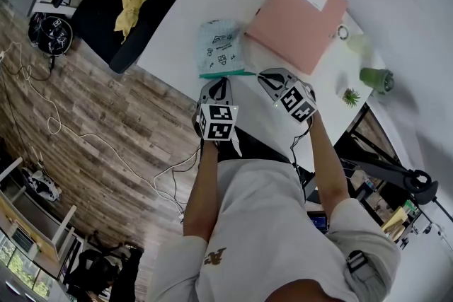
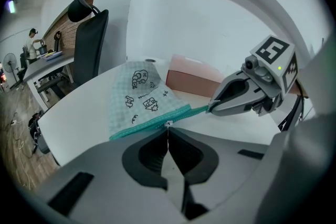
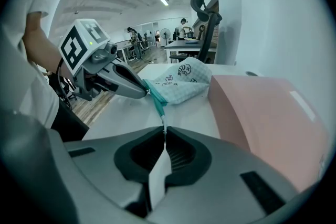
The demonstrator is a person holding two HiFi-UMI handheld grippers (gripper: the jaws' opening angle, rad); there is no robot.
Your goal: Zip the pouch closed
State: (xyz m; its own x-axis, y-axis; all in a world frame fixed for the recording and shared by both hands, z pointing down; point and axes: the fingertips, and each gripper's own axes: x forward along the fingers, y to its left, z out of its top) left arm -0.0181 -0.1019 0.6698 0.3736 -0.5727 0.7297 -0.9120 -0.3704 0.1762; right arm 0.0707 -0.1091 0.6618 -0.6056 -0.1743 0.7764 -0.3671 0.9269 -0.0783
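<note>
The jaws of the left gripper (image 1: 224,80) are pinching shut on the zipper pull (image 2: 168,124), while the right gripper (image 1: 261,75) is clamping the pouch (image 1: 219,44) by its teal zipper end (image 3: 157,105) over the tabletop (image 1: 198,3).

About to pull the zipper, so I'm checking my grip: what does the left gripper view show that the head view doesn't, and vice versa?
Only the left gripper view: the left hand-held gripper, jaws shut on the teal zipper edge of the pale green printed fabric pouch, and a distant person. Only the head view: a crumpled yellow cloth, a green cup, a small potted plant, the wood-plank floor. Both: the pouch, the flat pink box, the white table, and the right hand-held gripper pinching the zipper's end.
</note>
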